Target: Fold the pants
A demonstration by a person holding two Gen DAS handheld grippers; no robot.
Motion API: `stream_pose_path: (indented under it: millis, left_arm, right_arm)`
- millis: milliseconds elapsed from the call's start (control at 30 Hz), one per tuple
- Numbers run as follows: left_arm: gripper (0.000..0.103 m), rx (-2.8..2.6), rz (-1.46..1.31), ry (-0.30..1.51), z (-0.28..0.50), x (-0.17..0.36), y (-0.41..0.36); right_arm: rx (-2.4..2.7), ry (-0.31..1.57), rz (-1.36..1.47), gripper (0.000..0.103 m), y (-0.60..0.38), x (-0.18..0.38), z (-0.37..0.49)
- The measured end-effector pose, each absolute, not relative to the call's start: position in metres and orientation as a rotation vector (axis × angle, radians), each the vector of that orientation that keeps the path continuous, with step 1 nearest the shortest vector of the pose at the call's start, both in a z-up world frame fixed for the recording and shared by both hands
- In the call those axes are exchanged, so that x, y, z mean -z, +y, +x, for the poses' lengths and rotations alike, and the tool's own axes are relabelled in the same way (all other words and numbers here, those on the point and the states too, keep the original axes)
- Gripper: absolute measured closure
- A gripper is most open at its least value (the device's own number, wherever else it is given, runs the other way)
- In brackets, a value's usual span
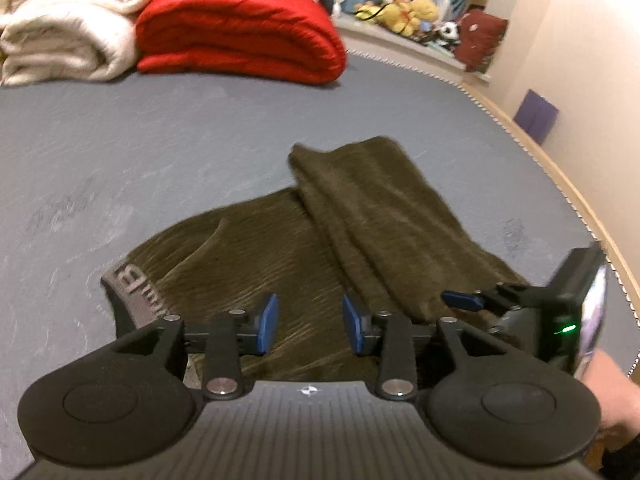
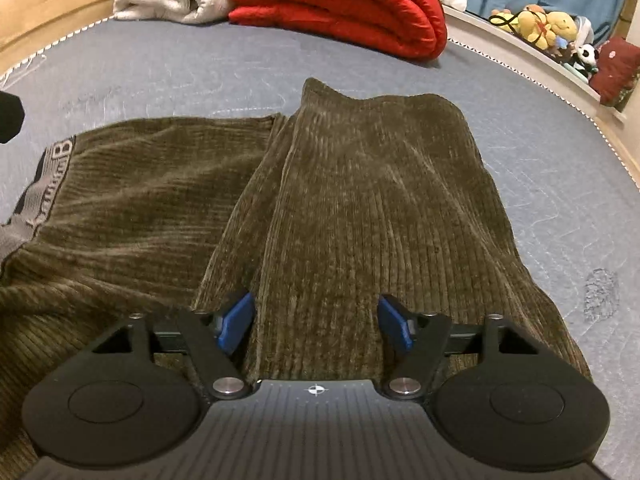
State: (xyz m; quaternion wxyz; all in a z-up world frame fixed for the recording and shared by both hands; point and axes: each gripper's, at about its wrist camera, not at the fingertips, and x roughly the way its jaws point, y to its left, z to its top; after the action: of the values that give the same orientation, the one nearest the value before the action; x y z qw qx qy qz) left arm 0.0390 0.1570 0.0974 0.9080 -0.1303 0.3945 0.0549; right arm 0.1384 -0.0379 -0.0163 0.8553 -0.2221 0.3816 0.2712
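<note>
Olive-brown corduroy pants (image 1: 280,252) lie on the grey mattress, with the legs folded back over the upper part. The grey waistband (image 1: 128,284) with white lettering is at the left. My left gripper (image 1: 310,326) is open and empty just above the fabric near its front edge. My right gripper (image 2: 316,322) is open, its blue pads either side of the folded leg section (image 2: 368,184), low over it. The right gripper also shows at the right edge of the left wrist view (image 1: 464,300). The waistband also shows at the left of the right wrist view (image 2: 48,176).
A folded red blanket (image 1: 240,32) and a folded white blanket (image 1: 68,28) lie at the far end of the grey mattress (image 1: 120,152). A ledge with stuffed toys (image 1: 404,12) runs beyond them. The mattress edge and a wall (image 1: 560,80) are at the right.
</note>
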Motion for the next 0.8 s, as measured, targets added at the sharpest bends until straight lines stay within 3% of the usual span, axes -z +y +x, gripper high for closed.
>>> stream_pose_path:
  millis: [133, 367, 500, 800]
  left_arm:
    - [0.063, -0.129, -0.254, 0.842, 0.040, -0.088, 0.163]
    - [0.063, -0.103, -0.258, 0.827, 0.032, -0.088, 0.161]
    - [0.063, -0.098, -0.271, 0.820, 0.026, -0.093, 0.161]
    - [0.063, -0.087, -0.401, 0.840, 0.014, -0.094, 0.169]
  right_arm:
    - [-0.624, 0.819, -0.401, 0.086, -0.058, 0.002, 0.138]
    - [-0.614, 0.763, -0.345, 0.092, -0.130, -0.040, 0.127]
    - [-0.598, 0.830, -0.283, 0.092, -0.210, -0.054, 0.124]
    - [-0.552, 1.024, -0.290, 0.090, -0.317, -0.024, 0.098]
